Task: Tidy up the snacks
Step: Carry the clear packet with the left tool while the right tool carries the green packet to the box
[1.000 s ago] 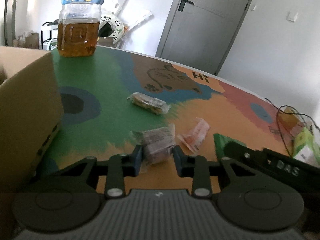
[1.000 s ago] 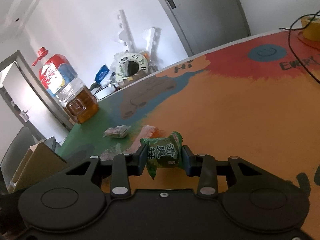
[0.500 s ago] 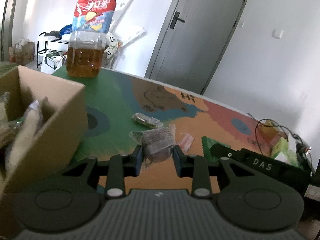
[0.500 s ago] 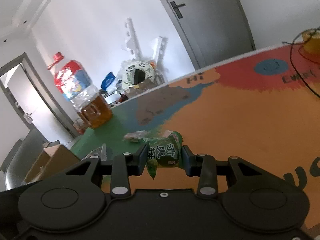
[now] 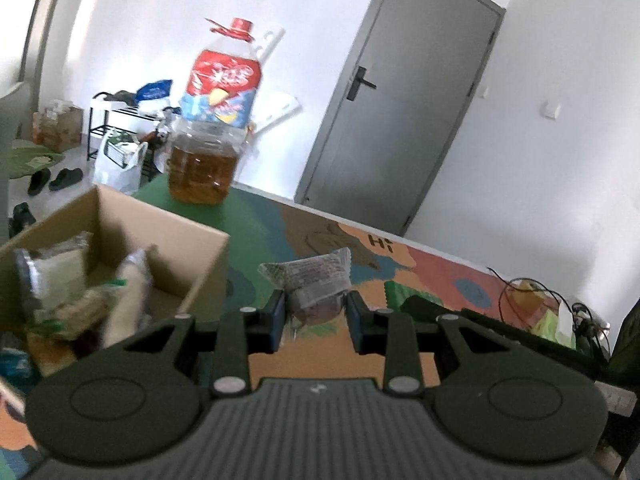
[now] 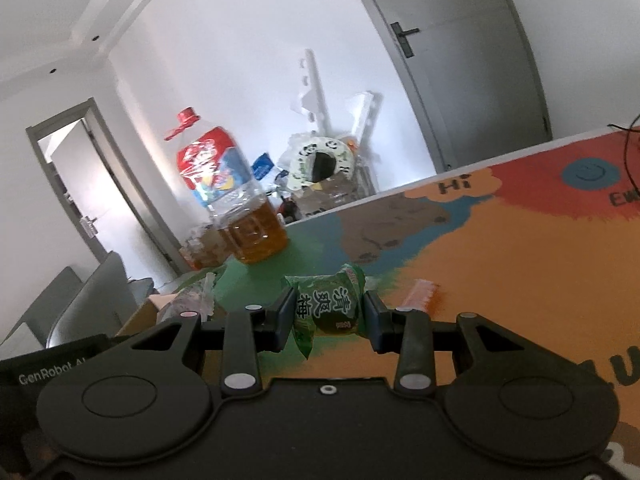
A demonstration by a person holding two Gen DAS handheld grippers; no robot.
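The left gripper (image 5: 316, 316) is clamped on a clear-wrapped snack (image 5: 314, 282), both pads pressing its sides, and the packet hangs in the air above the colourful table mat (image 5: 340, 344). Off to its left sits the open cardboard box (image 5: 160, 240), its near corner edge just beside the left finger, with packets already piled inside. Beyond the box rim a big oil jug (image 5: 212, 136) stands at the far table edge, well apart from the gripper. The mat ahead lies open all the way to the back edge by the grey door (image 5: 400, 120).

Over on the right gripper (image 6: 326, 314), a green snack packet (image 6: 328, 304) is pinched tight between the pads, lifted clear of the mat. A pink wrapper (image 6: 420, 294) lies on the orange patch just right of it. Both tools point gently downward, roughly level across.
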